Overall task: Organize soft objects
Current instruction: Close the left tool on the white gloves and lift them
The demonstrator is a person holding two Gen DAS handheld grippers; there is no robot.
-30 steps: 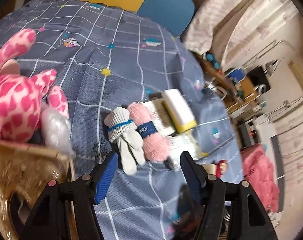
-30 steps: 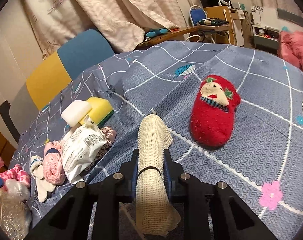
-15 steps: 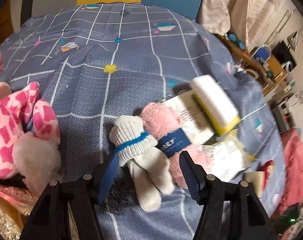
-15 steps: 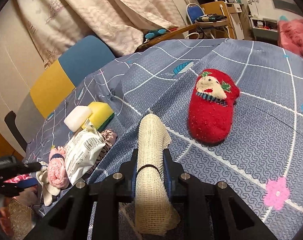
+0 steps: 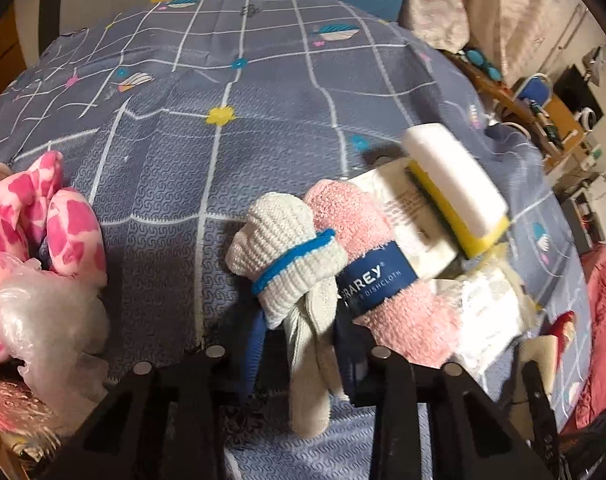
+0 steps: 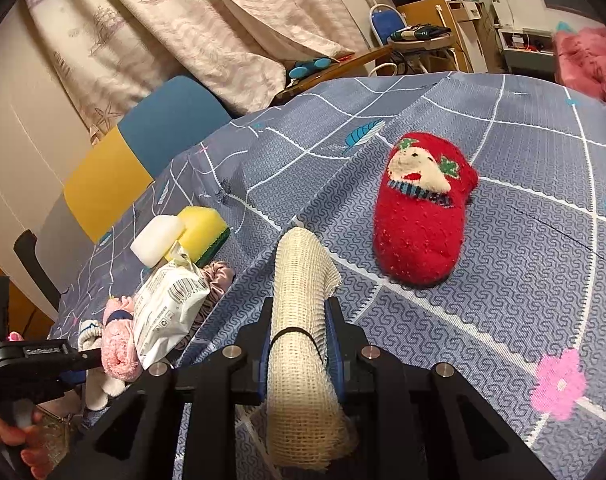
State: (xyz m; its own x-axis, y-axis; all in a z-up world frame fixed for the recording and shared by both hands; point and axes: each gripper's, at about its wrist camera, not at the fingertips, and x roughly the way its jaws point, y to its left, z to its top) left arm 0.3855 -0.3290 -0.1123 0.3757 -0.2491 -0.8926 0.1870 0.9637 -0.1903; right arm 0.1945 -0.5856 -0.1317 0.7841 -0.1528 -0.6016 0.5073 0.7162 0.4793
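My left gripper (image 5: 299, 344) stands open around the trailing fingers of a rolled white knit glove with a blue band (image 5: 287, 256), which lies on the blue patterned tablecloth (image 5: 223, 152). A rolled pink dishcloth with a navy label (image 5: 367, 256) lies against the glove's right side. My right gripper (image 6: 301, 320) is shut on a rolled beige mesh cloth (image 6: 303, 320), held just above the cloth. A red fuzzy slipper (image 6: 419, 212) lies ahead and to its right.
A white and yellow sponge (image 5: 455, 184) rests on a white wipes packet (image 5: 407, 220); both show in the right wrist view, sponge (image 6: 199, 228), packet (image 6: 167, 312). A pink spotted plush toy (image 5: 31, 232) and a clear plastic bag (image 5: 43, 312) lie left. A yellow-blue chair (image 6: 143, 160) stands behind.
My left gripper has moved forward and down, so its fingers now straddle the white glove's trailing end. My right gripper has stayed still, holding the mesh cloth.
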